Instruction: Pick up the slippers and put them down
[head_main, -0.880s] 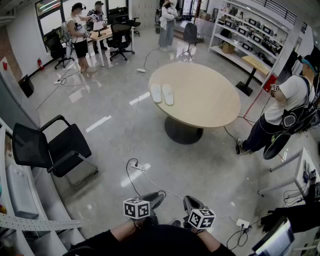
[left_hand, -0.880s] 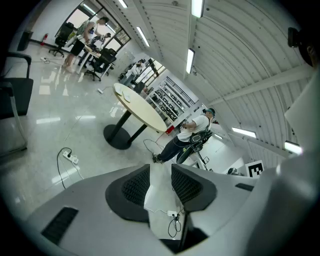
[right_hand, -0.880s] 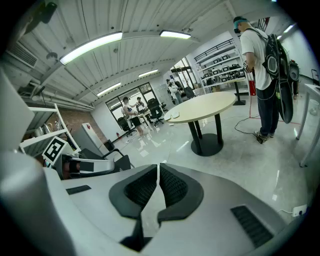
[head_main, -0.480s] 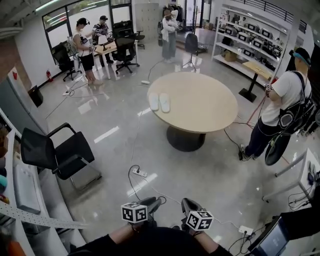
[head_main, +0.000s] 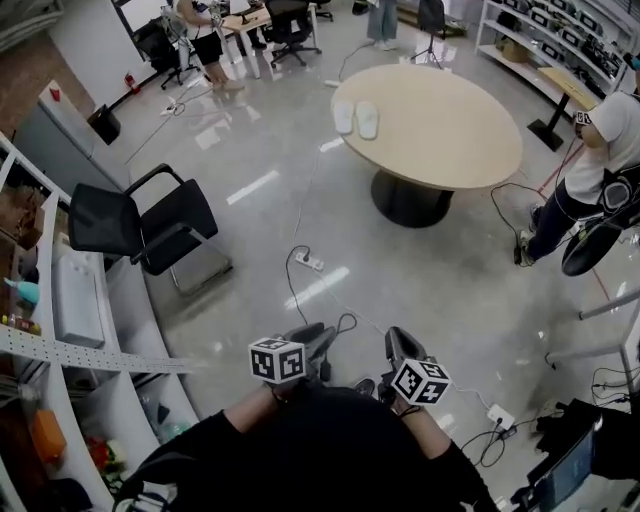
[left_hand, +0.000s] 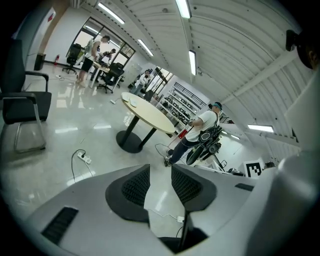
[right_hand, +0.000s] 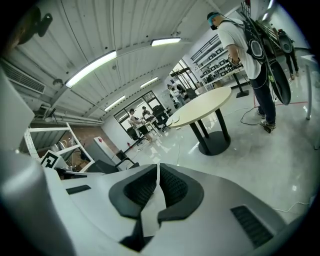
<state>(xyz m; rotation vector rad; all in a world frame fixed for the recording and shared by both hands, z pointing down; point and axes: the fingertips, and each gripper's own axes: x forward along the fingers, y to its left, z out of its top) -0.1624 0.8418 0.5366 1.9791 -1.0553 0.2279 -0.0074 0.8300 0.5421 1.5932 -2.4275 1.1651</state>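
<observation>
Closest in, at 6 o'clock of the head view, the person holds both tools low in front of the body. The left tongs (head_main: 318, 338) stand with the jaws clearly apart; in the left gripper view the left tongs (left_hand: 160, 172) have only bare floor showing through the gap between the ribbed pads, and they hold nothing. Just beside them at 3 o'clock, the right tongs (head_main: 397, 343) point the same way. The right gripper view shows the right tongs (right_hand: 158, 171) with the pads drawn together to a thin slit, and nothing is caught in it.

Ahead at 12 o'clock a white power strip (head_main: 308, 262) lies on the glossy grey floor (head_main: 450, 290). At 9 o'clock white shelving (head_main: 90, 345) runs along the edge of the view, and at 10 o'clock a black chair (head_main: 150, 225) stands empty.

Farther off, between 12 and 1 o'clock, is the round, pale wood tabletop (head_main: 450, 130) on a dark pedestal. The slippers (head_main: 355, 118), a white pair, lie side by side and flat on it, near its 9 o'clock rim, well apart from both tongs. At 2 o'clock a standing person (head_main: 600, 150) in a white top is near the tabletop's far side. At 11 o'clock, farthest away, more people (head_main: 207, 35) stand by a desk (head_main: 245, 20).
</observation>
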